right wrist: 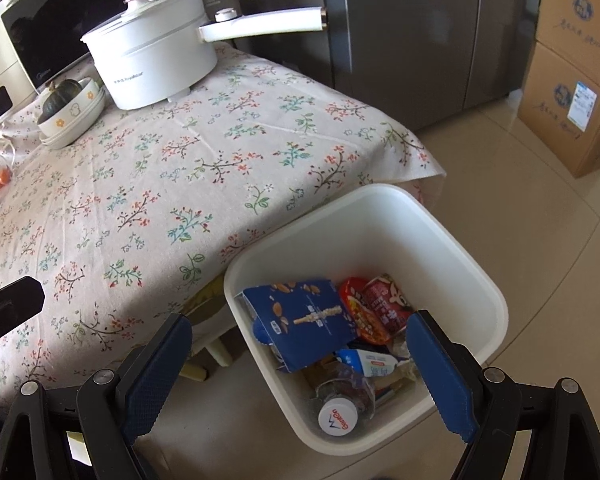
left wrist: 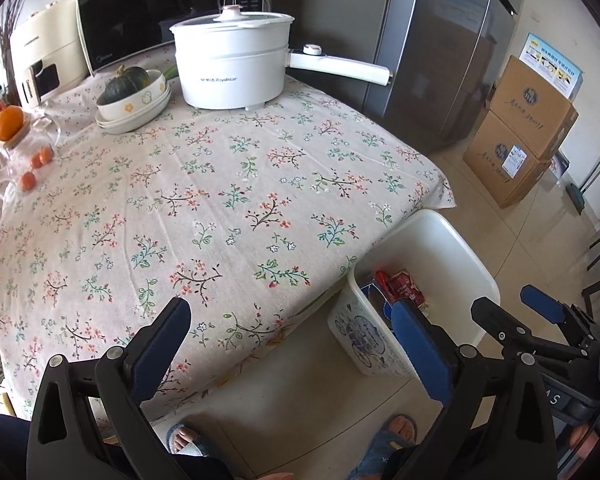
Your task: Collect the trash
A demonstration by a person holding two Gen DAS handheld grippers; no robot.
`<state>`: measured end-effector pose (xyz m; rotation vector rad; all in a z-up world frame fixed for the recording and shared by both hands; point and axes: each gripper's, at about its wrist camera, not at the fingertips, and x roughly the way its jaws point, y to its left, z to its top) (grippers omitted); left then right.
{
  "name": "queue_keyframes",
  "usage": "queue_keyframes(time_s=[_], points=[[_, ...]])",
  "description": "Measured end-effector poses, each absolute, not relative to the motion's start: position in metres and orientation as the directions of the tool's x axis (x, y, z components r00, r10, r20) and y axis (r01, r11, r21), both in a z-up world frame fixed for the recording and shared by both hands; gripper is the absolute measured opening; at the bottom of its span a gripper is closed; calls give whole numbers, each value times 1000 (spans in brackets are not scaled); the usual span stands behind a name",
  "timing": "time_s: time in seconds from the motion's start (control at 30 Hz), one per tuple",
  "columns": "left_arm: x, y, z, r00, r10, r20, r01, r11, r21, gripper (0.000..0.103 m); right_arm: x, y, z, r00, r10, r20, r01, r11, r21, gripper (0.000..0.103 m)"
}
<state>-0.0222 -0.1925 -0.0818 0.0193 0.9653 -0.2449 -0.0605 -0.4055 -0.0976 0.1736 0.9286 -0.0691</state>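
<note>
A white bin (right wrist: 380, 196) stands on the floor against the table's corner. Inside lie a blue snack box (right wrist: 304, 316), a red wrapper (right wrist: 380, 308), a white pouch (right wrist: 368, 360) and a clear bottle with a white cap (right wrist: 338, 418). My right gripper (right wrist: 300, 340) hangs open above the bin, with nothing between its blue pads. My left gripper (left wrist: 292, 320) is open too, over the table's near edge, holding nothing. The left wrist view shows the bin (left wrist: 460, 240), the red wrapper (left wrist: 404, 286) and the right gripper (left wrist: 516, 312) beside it.
The floral tablecloth (left wrist: 220, 200) carries a white electric pot (left wrist: 232, 64), stacked bowls with a dark squash (left wrist: 132, 100) and small oranges (left wrist: 28, 180) at the left. Behind are a microwave (left wrist: 140, 12) and a grey fridge (left wrist: 420, 40). Cardboard boxes (left wrist: 524, 132) stand on the floor; slippered feet (left wrist: 392, 436) below.
</note>
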Motion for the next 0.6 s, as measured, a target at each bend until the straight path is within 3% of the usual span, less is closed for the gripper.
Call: queue_keyframes(time_s=[0.6], points=[[-13, -184, -94, 518, -180, -836, 166, 980, -108, 103, -63, -390, -92, 623, 15, -782, 75, 994, 79, 91]])
